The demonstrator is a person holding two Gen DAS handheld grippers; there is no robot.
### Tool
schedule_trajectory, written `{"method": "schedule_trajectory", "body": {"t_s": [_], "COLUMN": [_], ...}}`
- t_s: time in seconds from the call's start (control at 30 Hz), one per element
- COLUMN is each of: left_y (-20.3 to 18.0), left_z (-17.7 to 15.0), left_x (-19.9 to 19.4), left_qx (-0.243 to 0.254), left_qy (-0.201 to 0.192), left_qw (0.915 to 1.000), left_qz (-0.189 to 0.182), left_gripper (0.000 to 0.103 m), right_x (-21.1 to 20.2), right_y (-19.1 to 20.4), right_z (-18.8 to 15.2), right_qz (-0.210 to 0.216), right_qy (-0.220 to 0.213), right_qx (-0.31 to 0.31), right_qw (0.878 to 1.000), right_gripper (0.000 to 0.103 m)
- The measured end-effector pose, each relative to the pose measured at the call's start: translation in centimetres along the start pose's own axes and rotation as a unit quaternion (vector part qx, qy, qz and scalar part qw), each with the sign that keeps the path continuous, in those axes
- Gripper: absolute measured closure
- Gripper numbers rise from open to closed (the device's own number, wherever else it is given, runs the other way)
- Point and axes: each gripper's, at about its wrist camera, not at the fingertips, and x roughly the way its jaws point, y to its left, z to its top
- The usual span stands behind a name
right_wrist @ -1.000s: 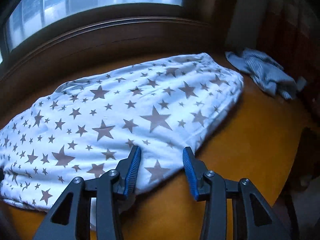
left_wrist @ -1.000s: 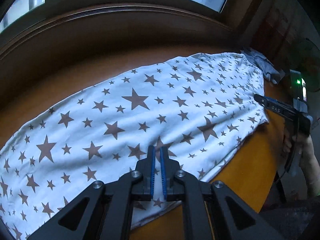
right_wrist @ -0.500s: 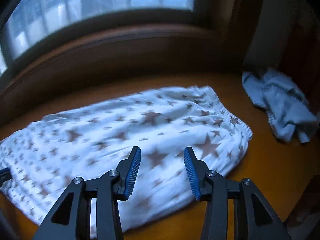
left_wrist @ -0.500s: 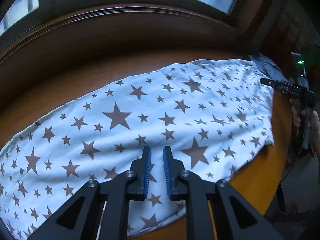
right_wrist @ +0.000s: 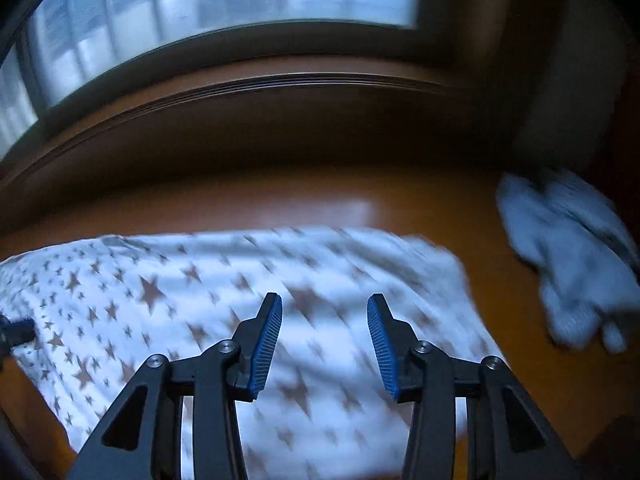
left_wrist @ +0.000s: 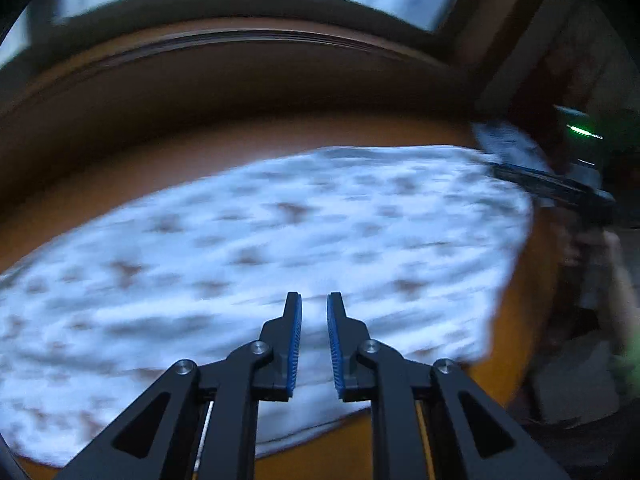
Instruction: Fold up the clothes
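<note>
A: Left wrist view first. What do you make of it?

B: The star-print garment (left_wrist: pixel 280 240) lies spread flat across the orange tabletop (left_wrist: pixel 520 320), its near edge close to the rim. The left gripper (left_wrist: pixel 313 340) hangs above that near edge with a narrow gap between its blue pads and nothing in them. At the right, the other gripper's finger reaches over the cloth's far corner. It is all quite blurred.

A: And the right wrist view?

B: Same garment (right_wrist: pixel 200 300), flat, with the right gripper (right_wrist: pixel 325 340) over it, wide apart and empty. A crumpled grey-blue cloth (right_wrist: pixel 568 264) sits apart on the bare tabletop (right_wrist: pixel 320 208).

A: So which stage of folding?

B: I can't tell; a flat layer like this could be waiting for a fold or have just been laid down after one.

A: Advice for any grasp?

B: I'd say pinch right at the hem, both corners level, so every layer is caught, and lift evenly to keep the fabric from dragging or bunching
</note>
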Motion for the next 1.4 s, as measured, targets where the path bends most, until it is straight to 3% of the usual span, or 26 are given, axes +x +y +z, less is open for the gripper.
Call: {"method": "schedule_trajectory", "body": {"t_s": [0.17,0.23,0.4,0.57,0.67,0.73,0.8,0.9,0.97,1.1,1.23,1.4], "left_y": [-5.0,-5.7,-6.5,-3.5,-0.3,2.6,5.2,7.8,8.8,10.3,11.3,12.4], "left_z": [-1.1,-2.0,-3.0,-5.0,-6.4,-7.3,-8.0,-8.6,-9.0,-9.9,-10.6,-11.3], "left_x": [3.1,3.7,3.6,0.3,-2.5,-4.2,-5.4,-6.1,-6.2,-6.6,-7.2,-7.8], "left_qx": [0.032,0.037,0.018,-0.012,-0.039,-0.067,-0.090,-0.105,-0.104,-0.095,-0.082,-0.067], "left_qy": [0.025,0.029,0.023,-0.002,-0.027,-0.030,-0.031,-0.029,-0.025,-0.019,-0.016,-0.015], "left_qw": [0.9991,0.9988,0.9994,0.9988,0.9956,0.9929,0.9901,0.9874,0.9873,0.9892,0.9915,0.9935], "left_qz": [0.009,0.018,0.017,0.047,0.080,0.093,0.104,0.115,0.117,0.110,0.100,0.090], "left_gripper": [0.092,0.090,0.087,0.085,0.079,0.079,0.079,0.079,0.079,0.079,0.079,0.079], "right_x": [4.5,4.4,4.4,3.9,0.8,-2.2,-5.0,-7.6,-8.2,-6.1,-4.9,-4.0], "right_y": [-1.0,-1.6,-2.6,-1.3,1.1,4.6,8.8,15.8,19.9,25.1,27.3,29.3], "right_z": [1.0,0.8,0.5,0.3,-0.7,-2.2,-4.1,-7.3,-9.3,-11.0,-11.4,-11.8], "right_qz": [0.003,-0.028,-0.042,-0.065,-0.075,-0.029,0.043,0.148,0.187,0.181,0.211,0.204], "right_qy": [0.029,0.015,-0.003,0.001,-0.020,-0.048,-0.056,-0.045,-0.033,-0.016,-0.015,-0.004], "right_qx": [0.009,0.018,0.047,0.051,0.036,-0.002,-0.050,-0.115,-0.146,-0.170,-0.193,-0.230], "right_qw": [1.000,0.999,0.998,0.997,0.996,0.998,0.996,0.981,0.971,0.968,0.958,0.952], "right_gripper": [0.060,0.059,0.059,0.058,0.058,0.058,0.058,0.058,0.058,0.058,0.058,0.063]}}
